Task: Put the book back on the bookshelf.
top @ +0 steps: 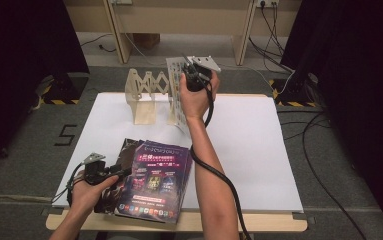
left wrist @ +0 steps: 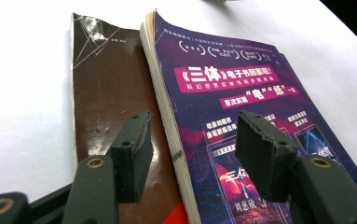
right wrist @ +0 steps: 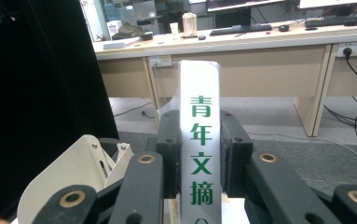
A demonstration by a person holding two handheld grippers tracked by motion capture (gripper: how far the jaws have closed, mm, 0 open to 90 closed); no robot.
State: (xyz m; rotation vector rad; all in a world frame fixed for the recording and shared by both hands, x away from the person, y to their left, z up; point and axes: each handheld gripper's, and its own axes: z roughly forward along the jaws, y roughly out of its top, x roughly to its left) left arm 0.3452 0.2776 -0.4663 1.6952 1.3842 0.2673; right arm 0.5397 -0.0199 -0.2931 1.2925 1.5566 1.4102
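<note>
Purple book (top: 155,182) and brown book (top: 124,155) lie flat, left gripper (left wrist: 192,149) wide, straddling (unpinched); right gripper (right wrist: 199,154) clamps white magazine (right wrist: 199,140) at rack (top: 146,97); two remain.

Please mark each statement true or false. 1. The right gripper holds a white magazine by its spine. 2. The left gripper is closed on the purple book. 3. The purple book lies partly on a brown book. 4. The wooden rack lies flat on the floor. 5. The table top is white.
1. True: the right gripper has its pads pressed on both sides of the white magazine, at the spine with green characters.
2. False: the left gripper is open, its jaws apart above the purple book.
3. True: it overlaps the brown book.
4. False: the wooden rack stands upright on the table.
5. True.
</note>
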